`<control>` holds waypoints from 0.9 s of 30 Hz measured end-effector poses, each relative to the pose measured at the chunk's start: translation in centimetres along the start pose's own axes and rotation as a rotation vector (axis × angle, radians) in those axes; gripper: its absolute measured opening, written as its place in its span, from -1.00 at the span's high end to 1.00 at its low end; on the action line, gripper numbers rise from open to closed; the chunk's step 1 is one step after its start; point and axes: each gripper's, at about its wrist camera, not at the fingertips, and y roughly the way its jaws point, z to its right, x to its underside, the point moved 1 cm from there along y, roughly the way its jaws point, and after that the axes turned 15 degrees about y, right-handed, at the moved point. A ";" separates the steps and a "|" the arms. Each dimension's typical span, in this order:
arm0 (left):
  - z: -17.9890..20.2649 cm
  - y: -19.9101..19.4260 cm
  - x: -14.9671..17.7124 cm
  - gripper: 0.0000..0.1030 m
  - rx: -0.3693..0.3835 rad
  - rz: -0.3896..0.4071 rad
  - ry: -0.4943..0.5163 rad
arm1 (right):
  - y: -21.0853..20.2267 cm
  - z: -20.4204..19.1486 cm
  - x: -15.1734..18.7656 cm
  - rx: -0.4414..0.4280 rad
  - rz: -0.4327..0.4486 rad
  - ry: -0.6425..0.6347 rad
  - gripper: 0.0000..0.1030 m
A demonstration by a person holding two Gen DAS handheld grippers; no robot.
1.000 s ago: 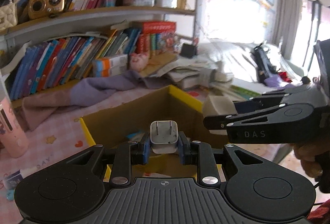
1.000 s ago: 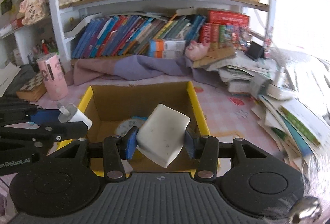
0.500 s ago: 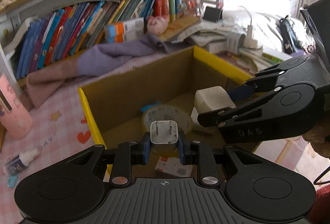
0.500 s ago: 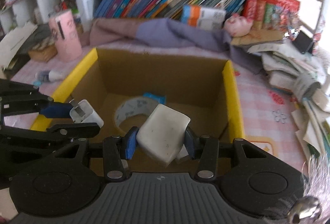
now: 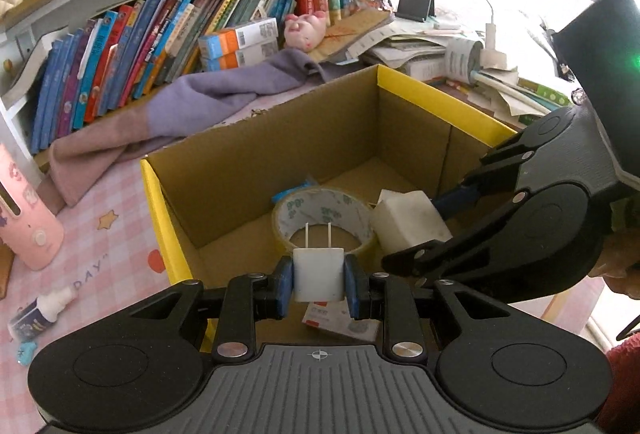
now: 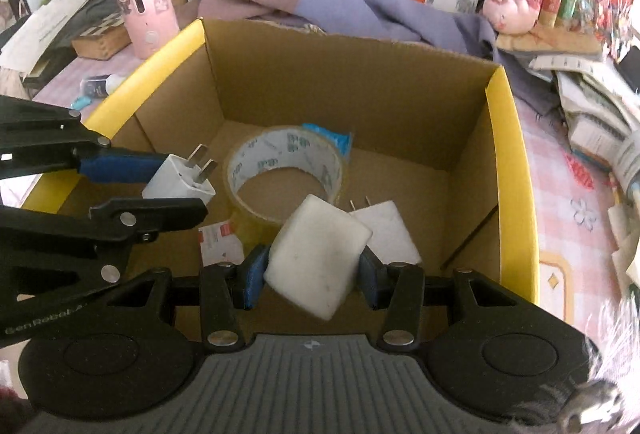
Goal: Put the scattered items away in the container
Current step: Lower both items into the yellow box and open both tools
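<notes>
A cardboard box (image 5: 440, 102) with yellow rims stands open on the pink checked table. My left gripper (image 5: 319, 284) is shut on a white plug charger (image 5: 318, 270), prongs pointing forward, held inside the box over its left part. My right gripper (image 6: 314, 272) is shut on a white foam block (image 6: 316, 254), tilted, low inside the box (image 6: 508, 162). The two grippers are side by side, and each shows in the other's view: left gripper (image 6: 180, 184), right gripper (image 5: 430, 224). On the box floor lie a tape roll (image 6: 280, 158), a blue packet (image 6: 328, 138), a second white charger (image 6: 390, 234) and a red-and-white card (image 6: 218, 242).
A pink cylinder (image 6: 146, 6) and a small bottle (image 6: 100, 84) sit on the table left of the box. A purple cloth (image 5: 192, 102) lies behind it, below a shelf of books. Stacked papers (image 6: 592, 106) crowd the right side.
Both grippers have come down and tipped forward, from above the box's near rim to inside it. Each still holds its item.
</notes>
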 end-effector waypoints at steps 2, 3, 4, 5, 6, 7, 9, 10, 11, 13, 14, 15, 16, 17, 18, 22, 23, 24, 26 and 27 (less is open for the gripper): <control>0.0 0.0 0.0 0.51 0.001 -0.001 -0.002 | 0.0 0.1 0.0 -0.002 0.000 0.004 0.14; 0.1 0.0 0.0 0.51 0.000 -0.002 0.000 | 0.0 0.0 0.0 -0.003 0.000 0.006 0.14; 0.0 0.0 0.0 0.51 0.000 -0.003 0.001 | -0.1 0.1 0.1 -0.004 -0.001 0.009 0.14; 0.1 0.1 0.0 0.51 -0.002 -0.005 0.000 | -0.1 0.1 0.1 -0.006 -0.002 0.014 0.14; 0.1 0.2 -0.1 0.51 -0.004 -0.007 0.000 | -0.1 0.2 0.2 -0.008 -0.003 0.020 0.14; 0.2 0.2 0.0 0.51 -0.007 -0.009 -0.002 | -0.1 0.3 0.2 -0.011 -0.004 0.027 0.14; 0.2 0.2 0.0 0.51 -0.010 -0.012 -0.006 | -0.1 0.3 0.2 -0.016 -0.006 0.037 0.13; 0.2 0.2 0.0 0.51 -0.011 -0.013 -0.009 | -0.1 0.4 0.3 -0.018 -0.006 0.041 0.13; 0.1 0.1 0.0 0.51 -0.011 -0.012 -0.013 | -0.1 0.4 0.3 -0.019 -0.006 0.046 0.13; 0.2 -0.1 0.0 0.51 -0.015 -0.008 -0.014 | -0.2 0.5 0.3 -0.021 -0.005 0.052 0.13; 0.2 -0.3 0.0 0.51 -0.017 -0.006 -0.013 | -0.2 0.5 0.3 -0.020 -0.004 0.055 0.13; 0.2 -0.4 0.0 0.50 -0.019 -0.005 -0.014 | -0.3 0.5 0.3 -0.020 -0.002 0.058 0.13; 0.2 -0.6 0.0 0.46 -0.021 -0.003 -0.015 | -0.4 0.5 0.3 -0.020 0.000 0.062 0.13; 0.1 -0.7 0.0 0.45 -0.025 -0.001 -0.018 | -0.6 0.6 0.3 -0.024 0.006 0.064 0.12; 0.1 -0.9 0.1 0.38 -0.029 0.001 -0.022 | -0.8 0.6 0.3 -0.029 0.012 0.064 0.08; 0.0 -1.9 0.3 0.05 -0.047 0.021 -0.047 | -1.8 0.2 0.3 -0.025 0.050 0.068 0.06; 0.0 -2.2 0.3 0.03 -0.053 0.027 -0.050 | -2.1 0.1 0.4 -0.025 0.062 0.073 0.05; 0.1 -2.5 0.4 0.01 -0.060 0.034 -0.054 | -2.4 0.1 0.4 -0.025 0.070 0.075 0.03; 0.1 -3.2 0.4 -0.03 -0.071 0.046 -0.061 | -3.0 -0.1 0.5 -0.024 0.094 0.079 -0.01; 0.0 -3.6 0.4 -0.09 -0.079 0.055 -0.065 | -3.3 -0.2 0.6 -0.023 0.104 0.082 -0.02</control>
